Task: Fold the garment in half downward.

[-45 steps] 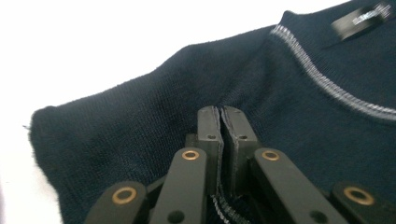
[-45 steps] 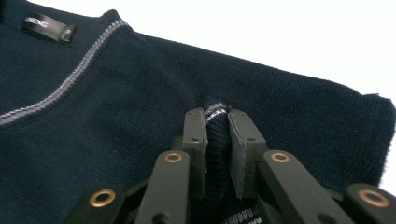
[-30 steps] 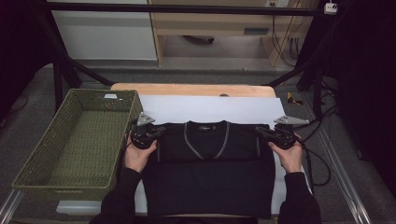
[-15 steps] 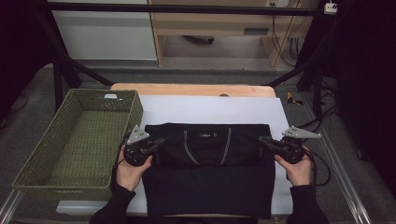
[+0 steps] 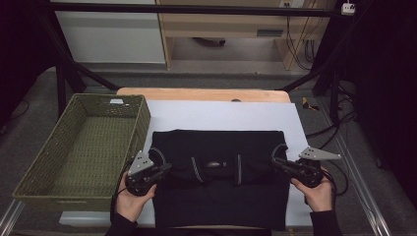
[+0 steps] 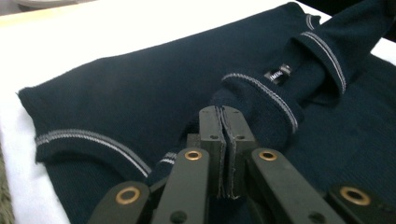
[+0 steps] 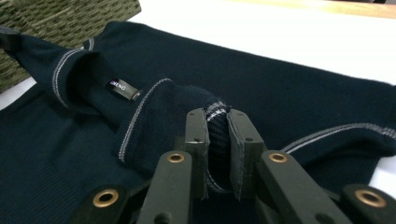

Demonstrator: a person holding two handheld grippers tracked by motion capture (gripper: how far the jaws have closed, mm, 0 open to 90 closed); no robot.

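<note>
A dark navy sweater (image 5: pixel 216 196) with pale stripes lies on the white sheet (image 5: pixel 221 115), its upper part folded over toward the person. At the fold's left end, my left gripper (image 5: pixel 164 168) is shut on a pinch of the knit. In the left gripper view the jaws (image 6: pixel 219 112) are pressed together on the sweater (image 6: pixel 140 84) near the collar label (image 6: pixel 276 74). My right gripper (image 5: pixel 275 161) holds the fold's right end. The right gripper view has its jaws (image 7: pixel 217 114) clamping a striped bunch of the sweater (image 7: pixel 280 79), with the label (image 7: pixel 120 87) to the left.
A green woven basket (image 5: pixel 142 118) stands at the left, touching the sheet's edge; it also appears at the top left of the right gripper view (image 7: pixel 70 14). Bare white sheet lies beyond the sweater. Black frame bars and cables run along the table's right side.
Both hands have come back toward the person, pulling the sweater's upper edge with them, so the top part now folds over the lower part. Both grips stay closed.
</note>
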